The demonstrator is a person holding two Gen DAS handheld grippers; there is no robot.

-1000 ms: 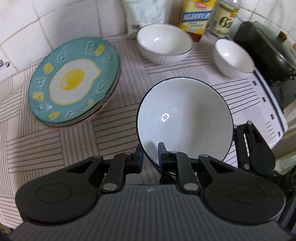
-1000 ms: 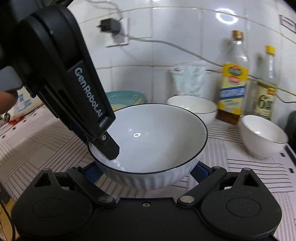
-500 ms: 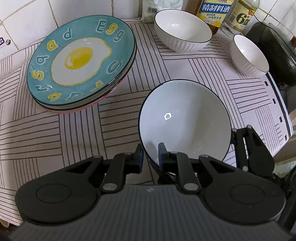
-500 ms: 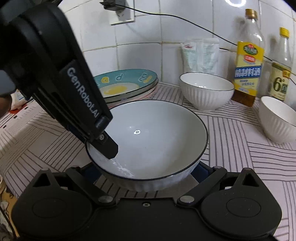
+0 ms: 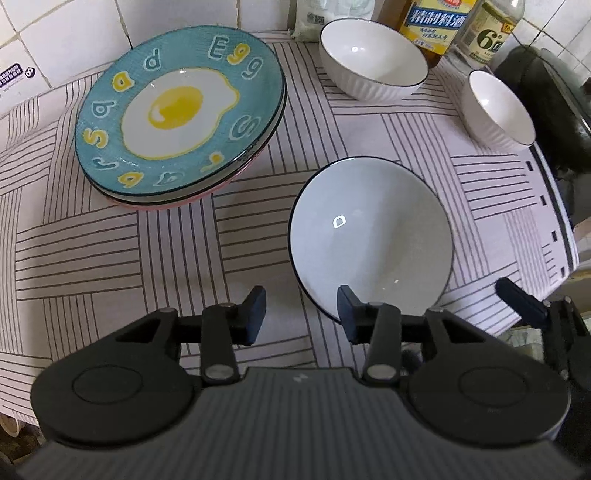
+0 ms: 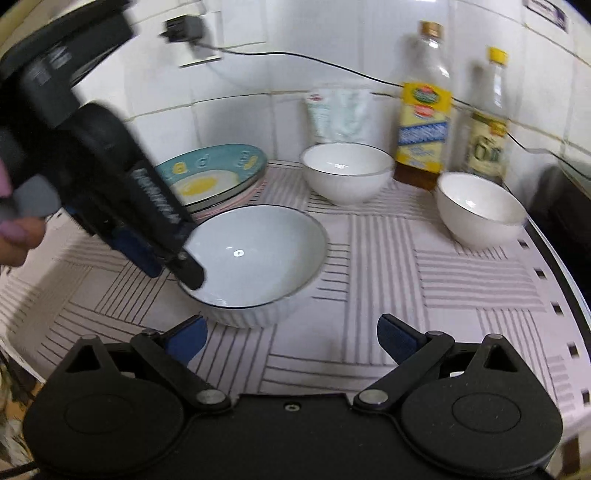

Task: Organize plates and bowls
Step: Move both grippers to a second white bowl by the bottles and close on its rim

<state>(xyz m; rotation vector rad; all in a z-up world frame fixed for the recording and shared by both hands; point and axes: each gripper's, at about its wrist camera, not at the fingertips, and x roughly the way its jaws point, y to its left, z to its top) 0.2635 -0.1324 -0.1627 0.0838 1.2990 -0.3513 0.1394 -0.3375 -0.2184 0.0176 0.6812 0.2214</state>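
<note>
A white bowl with a dark rim [image 5: 369, 236] [image 6: 258, 258] rests on the striped cloth [image 5: 110, 258]. My left gripper [image 5: 301, 314] points down over its near rim. Its jaws are opening, with the rim between them and neither pad pressing on it; one finger [image 6: 192, 273] reaches inside the bowl. My right gripper [image 6: 291, 332] stands open just short of the bowl, with nothing between its fingers. A stack of plates topped by a teal fried-egg plate [image 5: 177, 110] [image 6: 218, 177] lies at the back left. Another large white bowl [image 5: 373, 66] and a small one [image 5: 498, 110] stand further back.
Two bottles [image 6: 424, 110] and a white bag [image 6: 340, 114] line the tiled wall. A black pan [image 5: 546, 92] sits off the cloth's right edge. A plug and cable [image 6: 184, 29] hang on the wall. A person's hand [image 6: 14, 229] holds the left gripper.
My left jaws have opened off the bowl's rim. The right gripper has drawn back from around the bowl, which now sits lower on the cloth.
</note>
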